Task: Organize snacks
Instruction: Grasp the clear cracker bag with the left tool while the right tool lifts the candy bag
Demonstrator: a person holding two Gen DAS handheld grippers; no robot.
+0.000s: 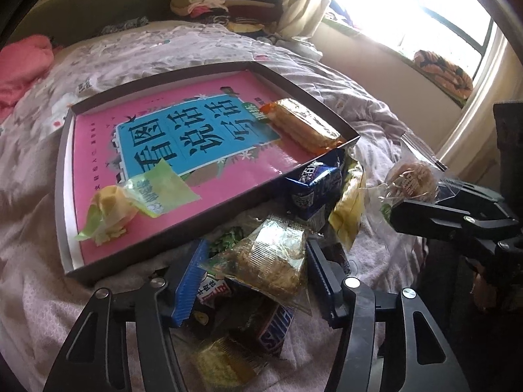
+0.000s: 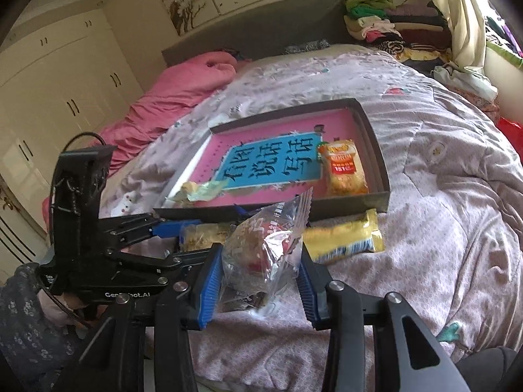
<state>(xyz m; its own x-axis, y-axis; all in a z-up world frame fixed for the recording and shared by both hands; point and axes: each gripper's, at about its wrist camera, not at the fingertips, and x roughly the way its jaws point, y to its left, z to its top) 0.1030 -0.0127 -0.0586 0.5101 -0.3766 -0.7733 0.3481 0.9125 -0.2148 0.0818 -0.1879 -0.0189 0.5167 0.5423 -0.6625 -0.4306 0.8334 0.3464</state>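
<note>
1. On a quilted bed (image 2: 441, 196), I hold the right gripper (image 2: 260, 274) clamped on a clear-wrapped round pastry (image 2: 261, 251), lifted clear of the quilt just short of the tray's near edge

2. My left gripper (image 1: 251, 281) hangs over the snack pile beside the tray's near edge, its blue pads (image 1: 188, 281) half-narrowed around a clear packet of crumbly cake (image 1: 271, 261); whether the pads press on the wrapper I cannot tell

3. The shallow dark tray (image 1: 63, 163), lined with a pink and blue book cover, already carries an orange-wrapped biscuit pack (image 1: 307, 124) at its far right corner and a green-wrapped yellow sweet (image 1: 130, 202) at its near left corner

4. Loose on the quilt along the near edge of the tray: a blue biscuit pack (image 1: 310, 189), a yellow packet (image 2: 343, 238) and a Snickers bar (image 1: 274, 330) at the bottom of the pile

5. These look light, slick in their film and easy to crush; I judge the pastry best held across its body with a gentle squeeze, since the crimped wrapper ends would slide out

6. The cake packet looks the most fragile; I would take it flat across its width
</note>
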